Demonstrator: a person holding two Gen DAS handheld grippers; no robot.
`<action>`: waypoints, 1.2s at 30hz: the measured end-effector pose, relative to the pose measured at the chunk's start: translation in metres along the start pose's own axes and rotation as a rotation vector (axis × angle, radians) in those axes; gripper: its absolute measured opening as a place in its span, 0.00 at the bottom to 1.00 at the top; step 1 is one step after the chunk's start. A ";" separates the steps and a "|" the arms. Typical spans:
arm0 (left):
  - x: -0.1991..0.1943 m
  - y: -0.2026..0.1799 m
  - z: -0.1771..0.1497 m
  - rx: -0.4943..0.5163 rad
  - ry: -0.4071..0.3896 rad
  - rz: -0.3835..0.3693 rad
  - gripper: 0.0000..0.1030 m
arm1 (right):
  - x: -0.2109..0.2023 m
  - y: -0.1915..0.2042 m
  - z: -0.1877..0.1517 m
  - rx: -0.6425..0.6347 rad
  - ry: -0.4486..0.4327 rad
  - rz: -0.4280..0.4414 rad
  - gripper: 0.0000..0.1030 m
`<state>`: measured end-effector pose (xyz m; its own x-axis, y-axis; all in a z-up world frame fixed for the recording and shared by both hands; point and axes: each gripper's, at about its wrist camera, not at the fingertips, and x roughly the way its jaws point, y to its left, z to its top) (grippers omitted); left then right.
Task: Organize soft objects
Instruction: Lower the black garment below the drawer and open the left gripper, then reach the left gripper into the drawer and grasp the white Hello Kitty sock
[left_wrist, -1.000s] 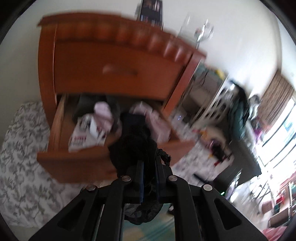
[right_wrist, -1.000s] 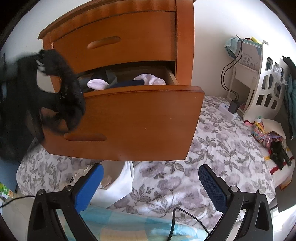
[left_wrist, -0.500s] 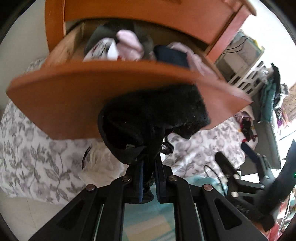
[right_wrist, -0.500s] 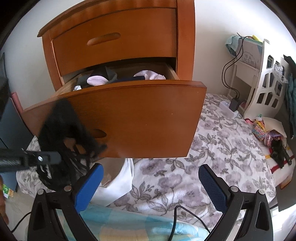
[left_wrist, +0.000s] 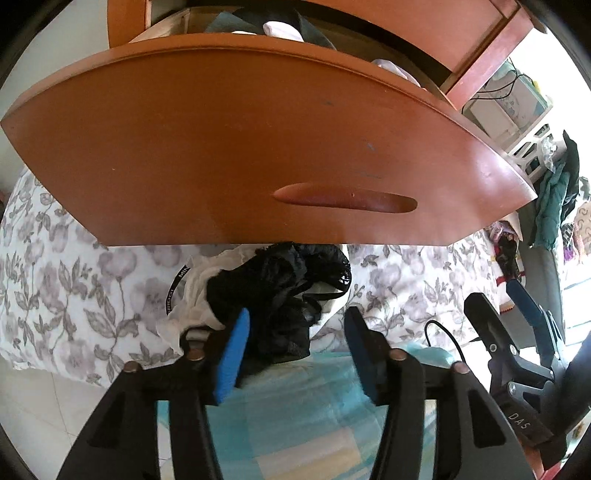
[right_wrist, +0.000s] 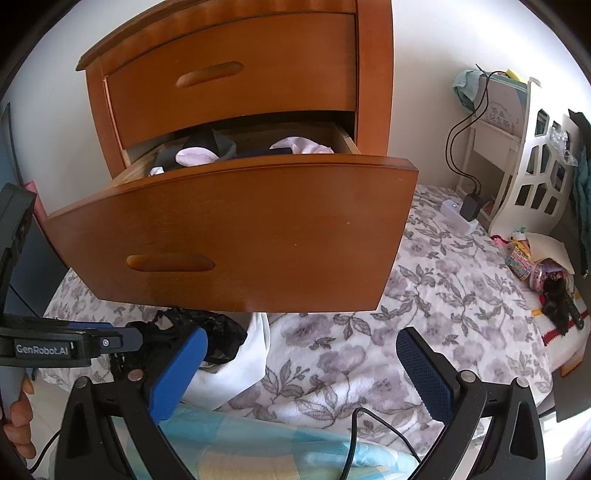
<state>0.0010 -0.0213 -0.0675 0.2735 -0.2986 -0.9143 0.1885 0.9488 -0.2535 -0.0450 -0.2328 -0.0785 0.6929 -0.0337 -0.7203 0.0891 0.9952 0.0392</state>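
A black lace garment (left_wrist: 280, 291) (right_wrist: 218, 332) lies on a white garment (left_wrist: 192, 295) (right_wrist: 240, 365) on the floral blanket, just under the front of the open drawer (left_wrist: 258, 129) (right_wrist: 240, 229). My left gripper (left_wrist: 295, 321) points steeply down over it. Its jaws are opening, and the black garment sits loosely between the blue pads with a clear gap on the right side. My right gripper (right_wrist: 303, 336) (left_wrist: 496, 295) stands open over the blanket, nothing between its fingers. White, pink and dark clothes (right_wrist: 195, 157) fill the drawer.
The drawer belongs to a wooden nightstand (right_wrist: 229, 74) and overhangs the floral blanket (right_wrist: 424, 295). A white shelf (right_wrist: 532, 173) with a charger and cables stands at the right, small clutter (right_wrist: 543, 269) beside it. A striped teal cloth (left_wrist: 306, 424) lies below the grippers.
My left gripper came down from drawer height to the blanket with the black garment, then its jaws spread and let go of it. The right gripper kept still.
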 end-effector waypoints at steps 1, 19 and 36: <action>-0.001 0.000 0.000 -0.004 -0.002 0.003 0.61 | 0.000 0.000 0.000 0.000 0.000 0.000 1.00; -0.043 -0.016 0.004 0.086 -0.070 -0.015 0.80 | 0.001 0.001 -0.001 0.002 0.002 0.002 1.00; -0.149 0.002 0.051 0.075 -0.448 -0.013 0.99 | 0.000 0.000 0.000 0.000 0.000 0.004 1.00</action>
<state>0.0084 0.0198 0.0839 0.6486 -0.3416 -0.6801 0.2583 0.9394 -0.2255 -0.0450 -0.2332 -0.0788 0.6930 -0.0295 -0.7203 0.0861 0.9954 0.0420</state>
